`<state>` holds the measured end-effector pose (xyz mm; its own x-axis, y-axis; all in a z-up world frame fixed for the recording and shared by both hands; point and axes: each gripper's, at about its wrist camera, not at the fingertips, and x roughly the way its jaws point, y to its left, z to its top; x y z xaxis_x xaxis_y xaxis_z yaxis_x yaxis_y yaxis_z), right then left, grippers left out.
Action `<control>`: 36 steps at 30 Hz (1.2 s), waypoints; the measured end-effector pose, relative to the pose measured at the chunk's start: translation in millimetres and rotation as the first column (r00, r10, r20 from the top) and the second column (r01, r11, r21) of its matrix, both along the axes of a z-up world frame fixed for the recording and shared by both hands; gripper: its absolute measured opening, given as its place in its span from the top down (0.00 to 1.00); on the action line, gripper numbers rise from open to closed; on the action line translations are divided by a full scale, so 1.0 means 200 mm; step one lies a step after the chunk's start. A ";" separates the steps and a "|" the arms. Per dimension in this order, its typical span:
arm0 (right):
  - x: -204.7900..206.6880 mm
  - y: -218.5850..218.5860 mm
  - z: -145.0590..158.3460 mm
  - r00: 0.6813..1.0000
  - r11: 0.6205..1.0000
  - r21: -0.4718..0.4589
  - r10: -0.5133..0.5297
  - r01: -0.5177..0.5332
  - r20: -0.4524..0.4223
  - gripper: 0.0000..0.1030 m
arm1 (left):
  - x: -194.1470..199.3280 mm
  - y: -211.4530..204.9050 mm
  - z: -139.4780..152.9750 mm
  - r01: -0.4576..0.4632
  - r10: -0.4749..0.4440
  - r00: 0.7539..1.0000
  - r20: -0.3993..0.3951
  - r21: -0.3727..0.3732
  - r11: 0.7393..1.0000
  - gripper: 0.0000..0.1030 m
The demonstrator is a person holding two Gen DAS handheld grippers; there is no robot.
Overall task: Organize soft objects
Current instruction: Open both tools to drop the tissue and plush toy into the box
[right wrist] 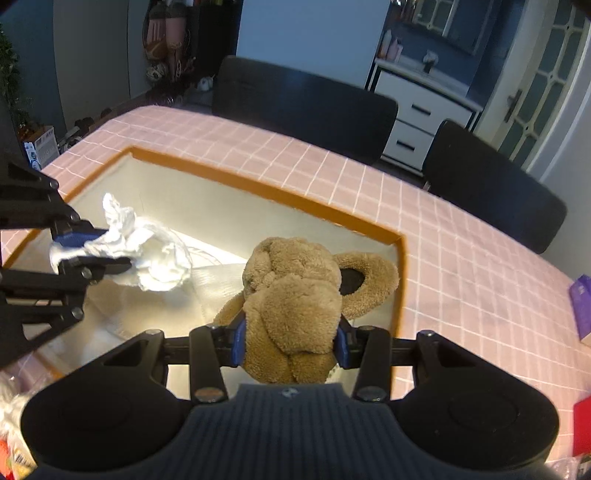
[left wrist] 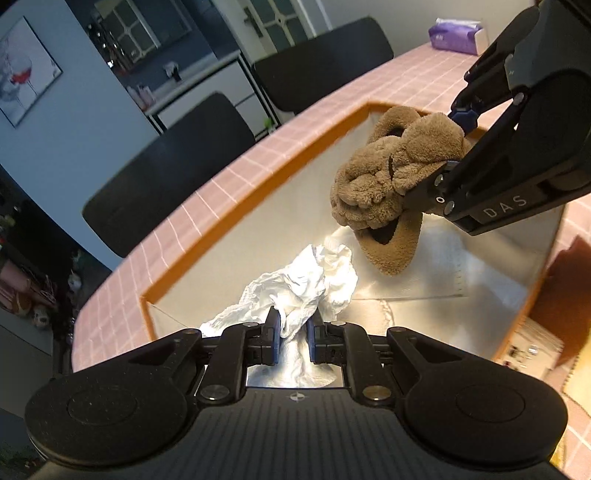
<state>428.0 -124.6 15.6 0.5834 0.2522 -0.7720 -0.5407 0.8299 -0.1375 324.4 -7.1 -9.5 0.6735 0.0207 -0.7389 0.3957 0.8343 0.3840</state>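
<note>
L jaws clamp white tissue (left wrist: 306,291) | R jaws clamp brown plush (right wrist: 295,302) | both over bin (left wrist: 236,218)

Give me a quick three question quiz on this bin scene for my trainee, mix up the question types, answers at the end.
1. True or false: the left gripper holds the brown plush slippers.
2. Which item hangs over the orange-rimmed bin from the right gripper? A tissue pack, B slippers, C crumpled white paper.
3. Fill in: the purple tissue pack lies on the pink checked ____.

Key: 1 false; 2 B; 3 tablecloth.
</note>
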 end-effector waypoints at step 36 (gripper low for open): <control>-0.51 -0.20 0.34 0.999 0.993 0.111 -0.045 0.045 -0.007 0.12 | -0.53 0.07 0.41 -0.012 0.051 0.988 0.148 -0.250 0.968 0.33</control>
